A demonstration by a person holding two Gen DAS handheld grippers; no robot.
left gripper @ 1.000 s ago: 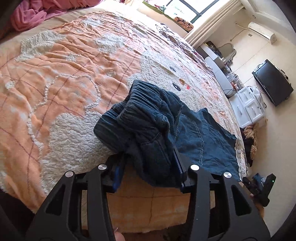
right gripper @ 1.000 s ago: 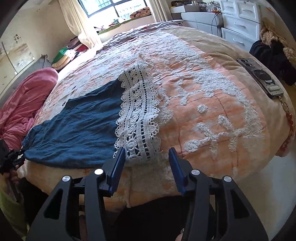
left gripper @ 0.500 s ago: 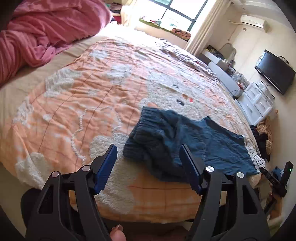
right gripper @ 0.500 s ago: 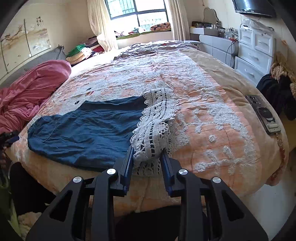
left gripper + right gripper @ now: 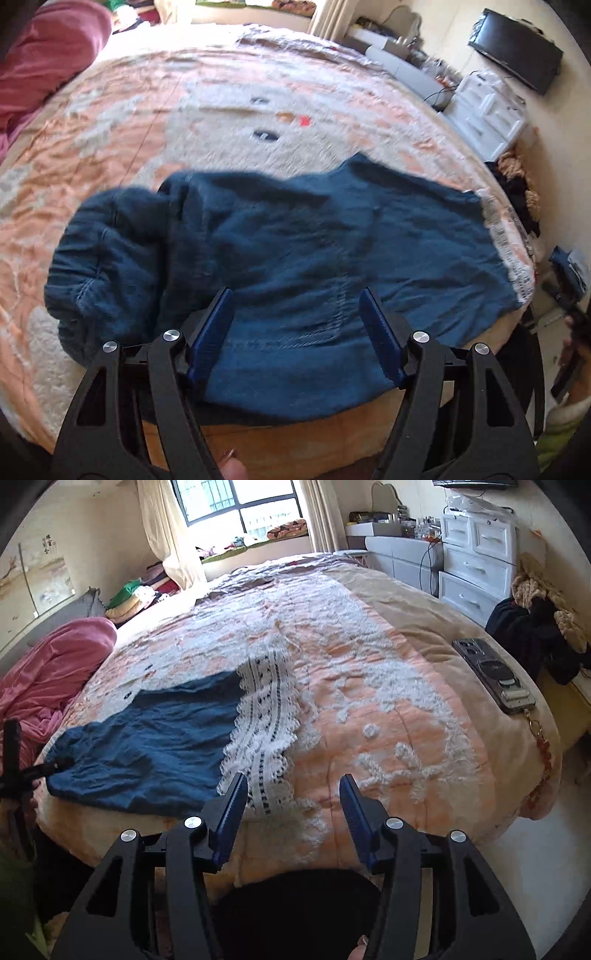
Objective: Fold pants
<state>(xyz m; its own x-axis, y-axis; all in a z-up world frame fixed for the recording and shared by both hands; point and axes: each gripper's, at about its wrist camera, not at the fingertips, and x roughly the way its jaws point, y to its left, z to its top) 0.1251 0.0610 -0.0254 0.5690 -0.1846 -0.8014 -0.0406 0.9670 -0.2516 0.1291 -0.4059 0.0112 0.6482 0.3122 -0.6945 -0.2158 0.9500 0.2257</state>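
Dark blue pants (image 5: 303, 236) lie across the near part of the bed, the waistband bunched in a heap (image 5: 110, 258) at the left and a white lace hem (image 5: 506, 251) at the right. My left gripper (image 5: 297, 314) hovers open over the middle of the pants near the bed's front edge, pinching nothing. In the right wrist view the blue cloth (image 5: 155, 746) ends in the lace hem (image 5: 266, 716), which lies flat. My right gripper (image 5: 291, 790) is just in front of that hem. Its jaws are opening and hold nothing.
The bed cover (image 5: 388, 709) is orange with fluffy white patches. A pink blanket (image 5: 55, 664) is heaped at the far left. A phone (image 5: 495, 672) lies at the bed's right edge. White drawers (image 5: 476, 565) and a pile of dark clothes (image 5: 535, 635) stand beyond it.
My left gripper let go of the bunched waistband, opened wider and slid right over the pants. My right gripper closed on the lace hem, then released it and pulled back slightly.
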